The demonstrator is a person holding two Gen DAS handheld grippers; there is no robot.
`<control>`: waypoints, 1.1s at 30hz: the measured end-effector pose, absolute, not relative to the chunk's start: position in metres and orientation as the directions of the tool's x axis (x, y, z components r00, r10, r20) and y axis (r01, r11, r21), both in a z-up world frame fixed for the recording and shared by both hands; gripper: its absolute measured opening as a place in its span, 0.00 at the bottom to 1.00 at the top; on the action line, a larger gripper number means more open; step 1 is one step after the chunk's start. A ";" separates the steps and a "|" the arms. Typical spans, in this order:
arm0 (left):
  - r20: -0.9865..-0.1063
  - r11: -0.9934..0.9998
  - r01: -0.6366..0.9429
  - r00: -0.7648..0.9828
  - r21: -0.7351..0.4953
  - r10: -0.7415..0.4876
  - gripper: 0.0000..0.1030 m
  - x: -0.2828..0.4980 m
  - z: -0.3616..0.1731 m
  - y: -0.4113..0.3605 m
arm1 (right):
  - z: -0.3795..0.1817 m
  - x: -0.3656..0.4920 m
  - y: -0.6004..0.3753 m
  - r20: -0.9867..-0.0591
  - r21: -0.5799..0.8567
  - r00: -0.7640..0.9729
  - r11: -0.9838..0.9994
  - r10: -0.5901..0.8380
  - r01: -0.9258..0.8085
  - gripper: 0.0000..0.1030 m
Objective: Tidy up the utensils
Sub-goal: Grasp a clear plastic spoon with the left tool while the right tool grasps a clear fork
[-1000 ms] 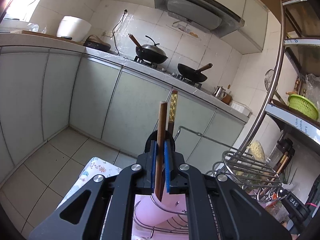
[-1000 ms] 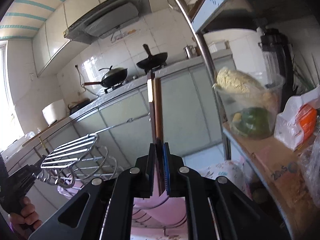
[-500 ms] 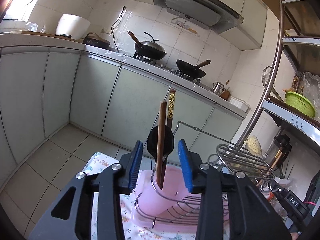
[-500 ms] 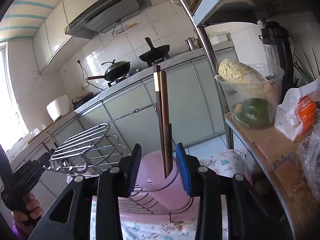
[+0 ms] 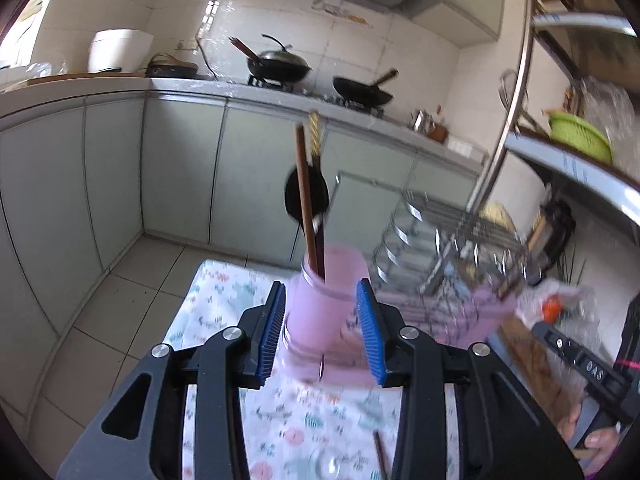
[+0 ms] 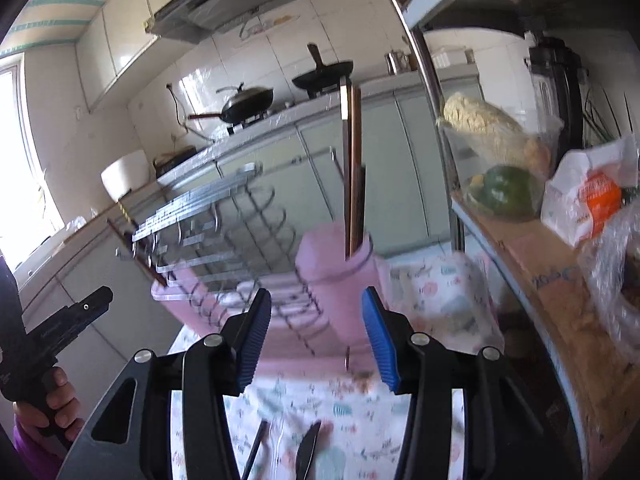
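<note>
Both tools gape, holding nothing: left tool (image 5: 322, 332), right tool (image 6: 316, 340). Blurred utensils, cut off by the frame edge, lie on the floral desk (image 6: 436, 292). Beyond, chopsticks (image 5: 306, 200) and a dark spoon (image 5: 307, 196) stand in the pink holder (image 5: 320, 312), their lower ends hidden.

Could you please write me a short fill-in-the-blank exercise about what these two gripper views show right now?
1. The chopsticks stand upright in a ____ cup.
2. The jaws of the left gripper and right gripper are both ____.
3. A black-handled ____ lies on the floral cloth below the right gripper.

Missing words: pink; open; knife
</note>
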State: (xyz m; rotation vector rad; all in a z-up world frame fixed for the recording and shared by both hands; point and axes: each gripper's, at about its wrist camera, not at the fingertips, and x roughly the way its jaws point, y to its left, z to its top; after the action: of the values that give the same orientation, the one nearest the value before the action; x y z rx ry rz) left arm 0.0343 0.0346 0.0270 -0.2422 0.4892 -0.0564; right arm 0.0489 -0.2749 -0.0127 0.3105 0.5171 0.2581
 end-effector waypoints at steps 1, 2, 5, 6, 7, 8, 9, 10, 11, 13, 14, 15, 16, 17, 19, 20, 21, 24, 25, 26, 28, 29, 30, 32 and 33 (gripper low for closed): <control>-0.469 0.973 -0.001 0.876 -0.233 -0.111 0.36 0.033 0.024 0.032 | -0.017 0.047 -0.275 -0.455 0.359 0.832 0.920 0.318 -0.155 0.45; -0.483 0.975 0.005 0.868 -0.220 -0.113 0.36 0.030 0.021 0.030 | -0.021 0.045 -0.274 -0.471 0.364 0.822 0.919 0.320 -0.150 0.45; -0.538 0.981 0.031 0.833 -0.190 -0.131 0.36 0.023 0.006 0.022 | -0.034 0.044 -0.272 -0.518 0.373 0.791 0.918 0.325 -0.133 0.45; -0.555 0.982 0.036 0.821 -0.186 -0.135 0.36 0.021 0.000 0.021 | -0.037 0.045 -0.272 -0.536 0.376 0.777 0.918 0.329 -0.130 0.45; -0.580 0.983 0.043 0.802 -0.181 -0.142 0.36 0.020 -0.007 0.019 | -0.043 0.046 -0.270 -0.560 0.378 0.756 0.916 0.339 -0.131 0.45; -0.605 0.983 0.047 0.783 -0.178 -0.147 0.36 0.020 -0.013 0.018 | -0.047 0.047 -0.269 -0.577 0.383 0.739 0.914 0.348 -0.132 0.45; -0.623 0.983 0.051 0.767 -0.179 -0.153 0.36 0.019 -0.018 0.016 | -0.052 0.046 -0.268 -0.595 0.391 0.719 0.911 0.360 -0.133 0.45; -0.648 0.982 0.057 0.744 -0.182 -0.164 0.36 0.020 -0.024 0.016 | -0.055 0.046 -0.267 -0.605 0.397 0.704 0.907 0.372 -0.138 0.45; -0.673 0.981 0.058 0.720 -0.184 -0.169 0.36 0.020 -0.030 0.015 | -0.059 0.046 -0.265 -0.618 0.406 0.683 0.902 0.389 -0.147 0.45; -0.733 0.979 0.052 0.655 -0.197 -0.182 0.36 0.025 -0.043 0.013 | -0.066 0.046 -0.261 -0.638 0.427 0.643 0.889 0.424 -0.162 0.39; -0.769 0.976 0.050 0.607 -0.214 -0.200 0.36 0.029 -0.051 0.013 | -0.069 0.046 -0.259 -0.645 0.439 0.624 0.882 0.441 -0.170 0.39; -0.792 0.974 0.046 0.574 -0.223 -0.208 0.36 0.032 -0.057 0.013 | -0.073 0.046 -0.257 -0.651 0.450 0.606 0.875 0.458 -0.177 0.37; -0.822 0.971 0.038 0.525 -0.234 -0.219 0.36 0.037 -0.064 0.012 | -0.075 0.046 -0.254 -0.656 0.456 0.592 0.871 0.468 -0.183 0.35; -0.839 0.970 0.035 0.496 -0.239 -0.225 0.36 0.041 -0.067 0.011 | -0.078 0.045 -0.252 -0.662 0.462 0.578 0.867 0.478 -0.188 0.33; -0.873 0.969 0.026 0.429 -0.245 -0.232 0.36 0.048 -0.077 0.009 | -0.085 0.045 -0.248 -0.671 0.484 0.538 0.851 0.510 -0.202 0.23; -0.886 0.969 0.023 0.401 -0.246 -0.234 0.36 0.050 -0.081 0.008 | -0.089 0.045 -0.246 -0.675 0.496 0.520 0.844 0.523 -0.205 0.23; -0.897 0.970 0.021 0.375 -0.244 -0.234 0.36 0.052 -0.085 0.005 | -0.092 0.044 -0.245 -0.676 0.505 0.509 0.838 0.533 -0.207 0.23; -0.922 0.980 0.022 0.335 -0.199 -0.195 0.36 0.060 -0.090 -0.003 | -0.098 0.043 -0.244 -0.679 0.513 0.496 0.833 0.541 -0.206 0.23; -0.929 0.984 0.028 0.326 -0.178 -0.177 0.36 0.062 -0.091 -0.007 | -0.099 0.043 -0.244 -0.679 0.516 0.494 0.831 0.543 -0.206 0.23; -0.937 0.987 0.037 0.311 -0.154 -0.158 0.36 0.065 -0.093 -0.012 | -0.100 0.043 -0.244 -0.678 0.521 0.491 0.829 0.547 -0.205 0.23; -0.949 0.992 0.048 0.288 -0.118 -0.127 0.36 0.068 -0.097 -0.019 | -0.102 0.043 -0.245 -0.677 0.525 0.489 0.827 0.550 -0.203 0.23; -0.955 0.994 0.052 0.278 -0.093 -0.104 0.36 0.071 -0.099 -0.022 | -0.102 0.044 -0.246 -0.676 0.527 0.489 0.825 0.552 -0.203 0.23; -0.958 0.995 0.054 0.271 -0.078 -0.090 0.36 0.072 -0.102 -0.025 | -0.103 0.044 -0.247 -0.674 0.530 0.489 0.824 0.553 -0.201 0.23; -0.965 0.996 0.061 0.253 -0.060 -0.074 0.36 0.076 -0.106 -0.029 | -0.103 0.044 -0.249 -0.674 0.534 0.489 0.823 0.554 -0.197 0.23; -0.968 0.997 0.060 0.243 -0.049 -0.062 0.36 0.077 -0.108 -0.031 | -0.104 0.044 -0.250 -0.673 0.537 0.488 0.821 0.556 -0.195 0.23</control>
State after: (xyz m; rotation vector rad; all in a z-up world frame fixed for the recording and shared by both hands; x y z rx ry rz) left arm 0.0774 -0.0312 -0.1083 -0.0017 1.3230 -0.0837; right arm 0.0444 -0.2497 -0.1042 0.4206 0.9603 0.4729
